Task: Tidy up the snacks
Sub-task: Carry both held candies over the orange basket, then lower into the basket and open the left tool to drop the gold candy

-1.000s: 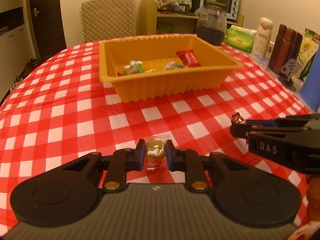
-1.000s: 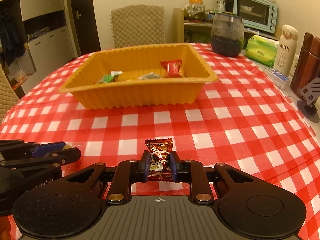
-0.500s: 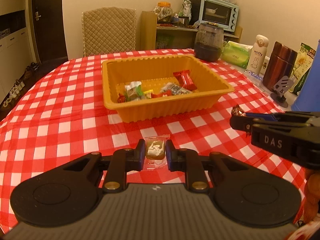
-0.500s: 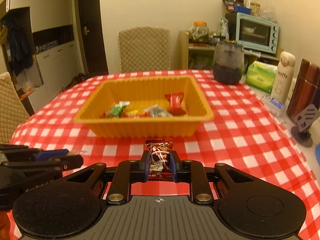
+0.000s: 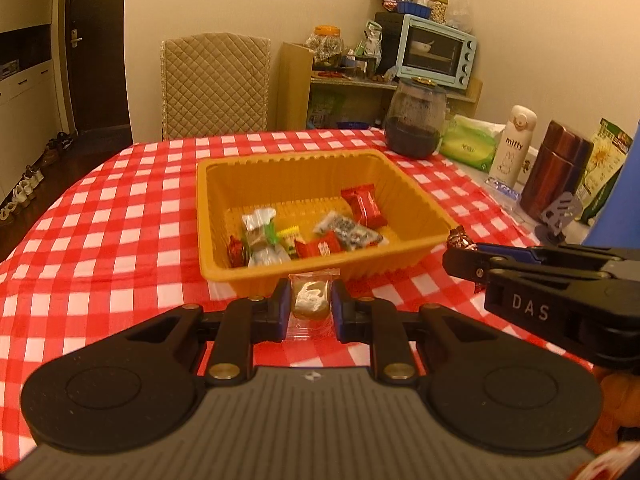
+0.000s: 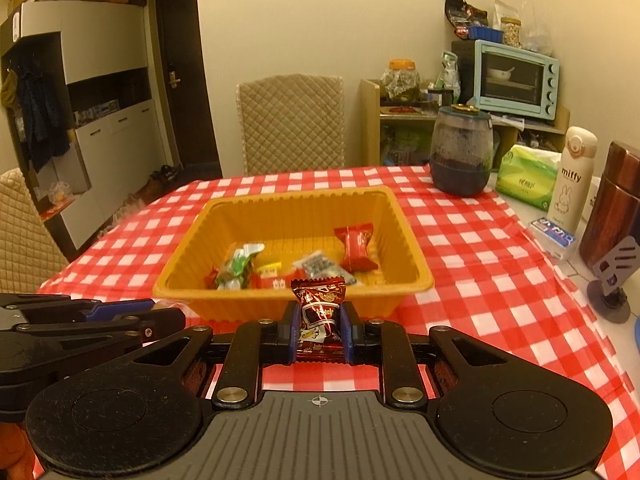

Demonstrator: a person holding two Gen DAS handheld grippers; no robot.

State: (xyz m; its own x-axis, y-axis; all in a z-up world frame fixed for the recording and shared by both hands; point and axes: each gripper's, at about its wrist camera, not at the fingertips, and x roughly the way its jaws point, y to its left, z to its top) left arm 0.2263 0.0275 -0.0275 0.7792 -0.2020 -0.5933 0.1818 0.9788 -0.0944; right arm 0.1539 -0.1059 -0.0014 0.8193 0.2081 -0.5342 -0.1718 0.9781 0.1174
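An orange tray [image 5: 412, 188] [image 6: 408, 236] sits on the red checked table and holds several wrapped snacks. My left gripper [image 5: 311, 306] is shut on a clear-wrapped pale snack [image 5: 310, 300], held above the table just short of the tray's near wall. My right gripper [image 6: 319, 330] is shut on a dark red wrapped candy [image 6: 319, 308], also in front of the tray's near wall. In the left wrist view the right gripper [image 5: 460, 258] comes in from the right with the candy [image 5: 460, 239] at its tip. In the right wrist view the left gripper [image 6: 176, 312] shows at the left edge.
A dark jar [image 6: 462, 152], a green tissue pack [image 6: 528, 176], a white bottle [image 6: 572, 178] and a brown flask [image 6: 612, 208] line the table's right side. A quilted chair [image 6: 292, 120] stands behind the table; a phone stand [image 6: 614, 268] is at the right.
Both grippers have risen with their snacks still held. The tray now appears lower in both views, with more of its inside and contents showing.
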